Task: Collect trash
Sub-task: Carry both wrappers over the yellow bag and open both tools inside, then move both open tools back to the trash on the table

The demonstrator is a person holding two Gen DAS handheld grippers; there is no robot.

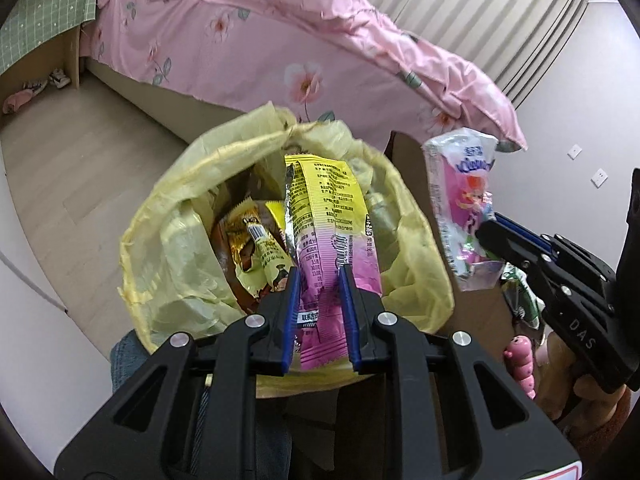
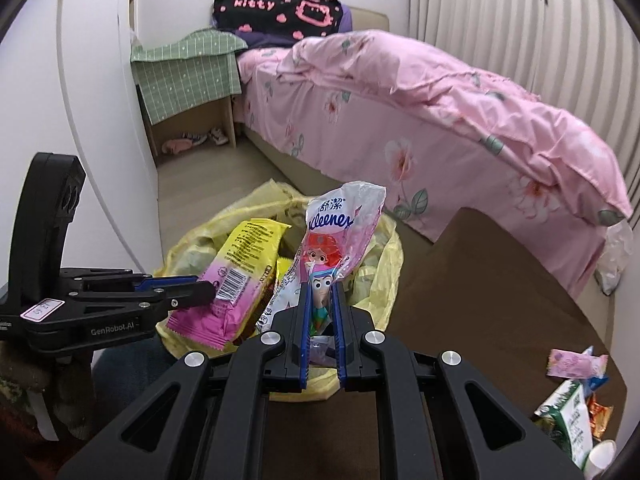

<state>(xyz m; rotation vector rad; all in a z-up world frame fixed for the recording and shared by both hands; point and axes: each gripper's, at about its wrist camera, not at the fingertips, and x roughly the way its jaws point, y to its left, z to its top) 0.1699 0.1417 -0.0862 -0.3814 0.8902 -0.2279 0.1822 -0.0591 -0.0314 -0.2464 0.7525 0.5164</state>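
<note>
A bin lined with a yellow bag (image 1: pixel 192 184) (image 2: pixel 384 264) stands on the floor beside the bed, with several wrappers inside. My left gripper (image 1: pixel 320 280) (image 2: pixel 204 292) is shut on a yellow and pink snack wrapper (image 1: pixel 328 216) (image 2: pixel 244 264) and holds it over the bin's mouth. My right gripper (image 2: pixel 322 292) (image 1: pixel 486 236) is shut on a pink and white Kleenex tissue wrapper (image 2: pixel 340 232) (image 1: pixel 460 192), held upright just right of the bin.
A brown table (image 2: pixel 480 300) holds more trash at its right: a pink packet (image 2: pixel 576 362), a green carton (image 2: pixel 568 416), an orange wrapper (image 2: pixel 602 414). A bed with a pink floral quilt (image 2: pixel 420 100) lies behind. A nightstand with a green cloth (image 2: pixel 188 76) stands far left.
</note>
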